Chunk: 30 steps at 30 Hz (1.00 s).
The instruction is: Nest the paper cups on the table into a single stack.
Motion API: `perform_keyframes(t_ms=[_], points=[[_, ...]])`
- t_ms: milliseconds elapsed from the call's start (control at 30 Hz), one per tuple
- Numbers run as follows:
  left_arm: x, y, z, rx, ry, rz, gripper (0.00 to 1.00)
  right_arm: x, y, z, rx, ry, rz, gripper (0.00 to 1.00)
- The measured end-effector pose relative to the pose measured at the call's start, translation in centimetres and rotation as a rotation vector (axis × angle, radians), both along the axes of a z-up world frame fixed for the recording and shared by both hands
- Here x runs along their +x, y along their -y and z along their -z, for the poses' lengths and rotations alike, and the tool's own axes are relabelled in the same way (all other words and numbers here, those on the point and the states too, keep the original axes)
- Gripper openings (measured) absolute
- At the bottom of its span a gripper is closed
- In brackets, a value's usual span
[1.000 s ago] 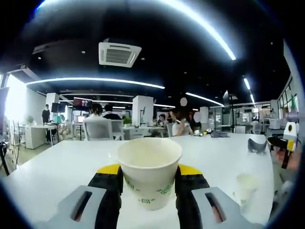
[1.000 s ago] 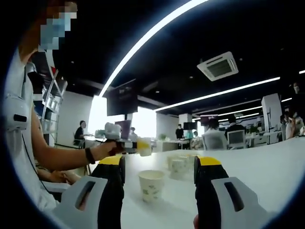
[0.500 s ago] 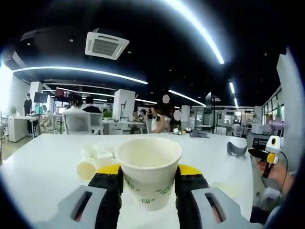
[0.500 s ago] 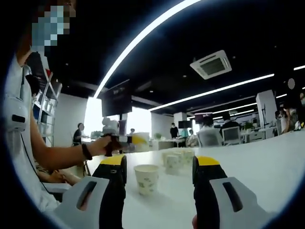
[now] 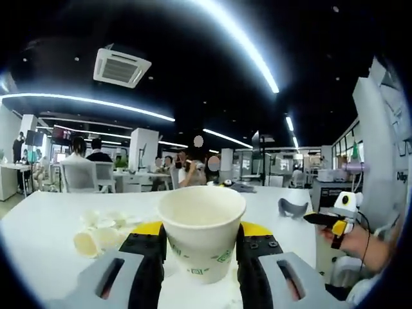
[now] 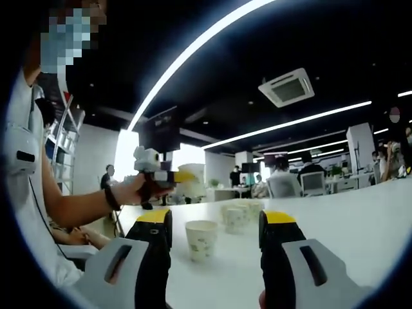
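Observation:
My left gripper [image 5: 201,233] is shut on a white paper cup [image 5: 201,225] with green print, held upright between the yellow-tipped jaws. In the right gripper view the same gripper [image 6: 154,179] and its cup [image 6: 190,180] hang above the table's far left, in a person's hand. A single upright cup [image 6: 201,239] stands on the white table [image 6: 335,225] beyond my right gripper [image 6: 215,220], whose jaws are open with nothing between them. Several loose cups [image 6: 235,215] cluster behind it. They also lie at the left as a pile of cups [image 5: 96,233]. The right gripper [image 5: 336,222] shows at the right edge.
The person holding both grippers stands at the left [image 6: 32,167]; a hand [image 5: 364,248] shows at the right. A dark grey object [image 5: 293,207] lies on the table's far right. Seated people, chairs and desks [image 5: 84,177] fill the office beyond the table.
The left gripper view has swung right, bringing the cup pile in at its left. In the right gripper view, the left gripper with its cup has risen and come closer to the standing cup.

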<state>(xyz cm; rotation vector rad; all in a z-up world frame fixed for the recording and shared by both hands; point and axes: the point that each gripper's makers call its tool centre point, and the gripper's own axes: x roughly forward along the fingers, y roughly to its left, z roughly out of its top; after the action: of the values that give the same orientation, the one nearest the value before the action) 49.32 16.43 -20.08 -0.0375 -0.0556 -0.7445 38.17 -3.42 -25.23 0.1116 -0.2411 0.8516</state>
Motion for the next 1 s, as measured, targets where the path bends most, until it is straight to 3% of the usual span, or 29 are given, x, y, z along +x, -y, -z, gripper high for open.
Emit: perform_keyframes(t_ms=[167,433,700,1000], points=[[-1.4,1.8,-1.1,-0.007,0.038,0.068,0.46,-0.1,0.0,0.3,-0.01,-0.005,0.0,0.56],[-2.2,3.3,-0.8,0.004,0.04,0.111,0.46,-0.2,0.3,0.5,-0.014,-0.009,0.003,0.56],[-2.8,6.3,2.3,0.026,0.016,0.154,0.45,-0.4,-0.1,0.5,-0.032,-0.006,-0.006,0.55],[-2.9,7.4,3.6,0.039,-0.004,0.165,0.46,-0.7,-0.1,0.5,-0.041,0.0,-0.01,0.55]])
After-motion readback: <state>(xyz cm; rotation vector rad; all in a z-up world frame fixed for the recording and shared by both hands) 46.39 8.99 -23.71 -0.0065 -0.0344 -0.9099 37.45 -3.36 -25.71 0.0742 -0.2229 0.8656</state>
